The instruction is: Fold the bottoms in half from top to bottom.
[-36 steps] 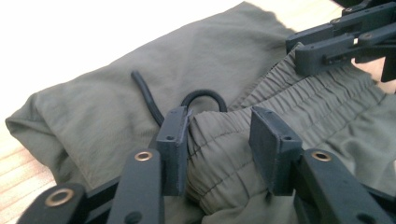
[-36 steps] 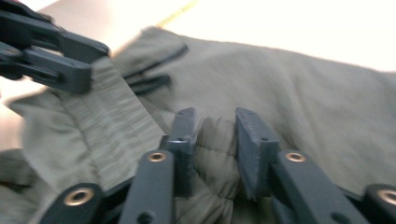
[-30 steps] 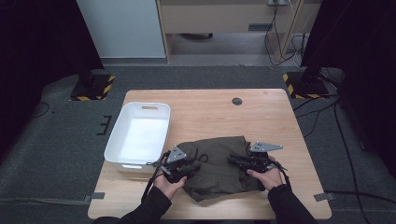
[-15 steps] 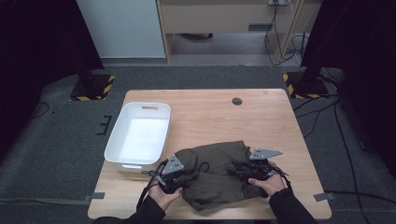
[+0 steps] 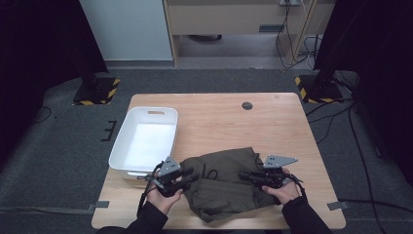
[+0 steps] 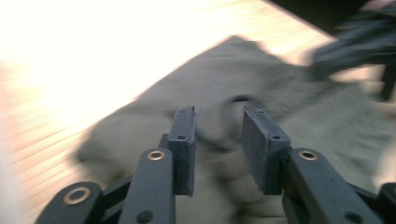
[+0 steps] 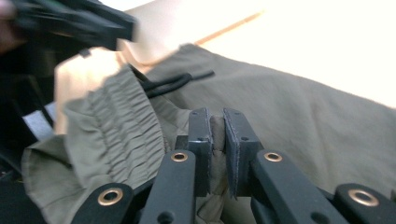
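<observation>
An olive-green garment with an elastic waistband and a black drawstring lies crumpled on the near part of the wooden table. My left gripper sits at the garment's left edge. In the left gripper view its jaws stand apart over the blurred fabric with nothing pinched; they have just been opening. My right gripper is at the garment's right side. Its jaws have just been closing, and in the right gripper view they pinch a fold of the cloth.
A white plastic tub stands at the table's left side, just beyond my left hand. A round cable hole sits in the far part of the tabletop. Dark floor and striped stand bases surround the table.
The garment has bunched up and shifted toward the table's near edge. My left gripper has moved slightly leftward. The right gripper stays at the cloth's right side.
</observation>
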Tool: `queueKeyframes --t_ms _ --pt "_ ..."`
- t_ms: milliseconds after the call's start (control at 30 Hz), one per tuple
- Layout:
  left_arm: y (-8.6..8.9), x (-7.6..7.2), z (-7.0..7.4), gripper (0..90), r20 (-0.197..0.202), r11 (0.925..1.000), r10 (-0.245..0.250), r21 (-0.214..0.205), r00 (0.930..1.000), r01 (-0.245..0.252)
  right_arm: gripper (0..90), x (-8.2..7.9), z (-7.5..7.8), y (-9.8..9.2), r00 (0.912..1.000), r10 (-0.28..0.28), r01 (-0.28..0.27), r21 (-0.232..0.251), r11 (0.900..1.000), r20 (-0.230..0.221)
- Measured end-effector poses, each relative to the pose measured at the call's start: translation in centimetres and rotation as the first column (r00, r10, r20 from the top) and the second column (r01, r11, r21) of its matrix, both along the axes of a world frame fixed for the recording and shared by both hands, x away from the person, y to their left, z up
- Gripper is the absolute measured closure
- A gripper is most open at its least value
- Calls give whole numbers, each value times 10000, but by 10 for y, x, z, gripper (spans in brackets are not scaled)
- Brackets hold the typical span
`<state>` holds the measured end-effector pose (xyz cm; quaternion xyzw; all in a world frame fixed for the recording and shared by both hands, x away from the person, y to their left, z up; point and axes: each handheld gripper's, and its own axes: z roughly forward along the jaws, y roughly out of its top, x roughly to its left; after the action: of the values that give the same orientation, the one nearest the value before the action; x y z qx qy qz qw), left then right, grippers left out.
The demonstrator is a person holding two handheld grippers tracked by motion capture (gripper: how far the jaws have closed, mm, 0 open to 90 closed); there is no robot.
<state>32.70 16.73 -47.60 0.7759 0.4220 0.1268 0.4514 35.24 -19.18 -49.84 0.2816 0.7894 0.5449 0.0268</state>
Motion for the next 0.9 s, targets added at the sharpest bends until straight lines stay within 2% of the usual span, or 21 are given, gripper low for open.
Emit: queueKeyframes --t_ms 67,133,167,233,367,400,533,600,667,733,800,900 --pt "1 8 -13 609 -395 9967 215 790 9990 -183 823 -1 1 0 10000 38 -38 49 10000 53" --pt "-3 11 -25 615 -683 9898 199 1420 9975 -100 822 -1 0 0 10000 19 -19 -9 10000 39" --pt "-6 12 -28 617 -723 9870 160 1609 9973 -42 822 -1 0 0 10000 16 -16 -44 10000 22" --pt "-12 15 -31 616 -563 9801 83 1984 9984 30 821 0 0 0 10000 -33 33 -36 10000 23" --pt "-22 23 -40 622 -559 9664 41 2567 9984 104 818 1 -2 -1 9998 -205 204 -173 9996 -33" --pt "-25 25 -42 626 -534 9649 92 2624 9985 51 817 2 -3 -1 9996 -264 262 -237 9994 -55" --pt "-35 37 -45 654 -124 9484 273 3163 9996 -220 815 7 -6 0 9983 -548 539 -445 9976 -188" --pt "-41 46 -47 691 221 9388 414 3413 9989 -465 815 11 -5 1 9982 -581 574 -432 9974 -150" --pt "-47 57 -47 707 362 9313 509 3591 9980 -606 815 14 -4 2 9981 -605 601 -348 9976 -109" --pt "-51 69 -48 717 396 9318 575 3566 9976 -678 815 17 -3 2 9980 -627 627 -216 9978 -17" --pt "-53 79 -49 720 451 9375 558 3413 9974 -679 815 18 -1 1 9979 -645 645 -6 9979 4" --pt "-53 86 -47 707 138 9466 582 3169 9982 -596 815 17 0 -2 9978 -664 664 31 9978 65"
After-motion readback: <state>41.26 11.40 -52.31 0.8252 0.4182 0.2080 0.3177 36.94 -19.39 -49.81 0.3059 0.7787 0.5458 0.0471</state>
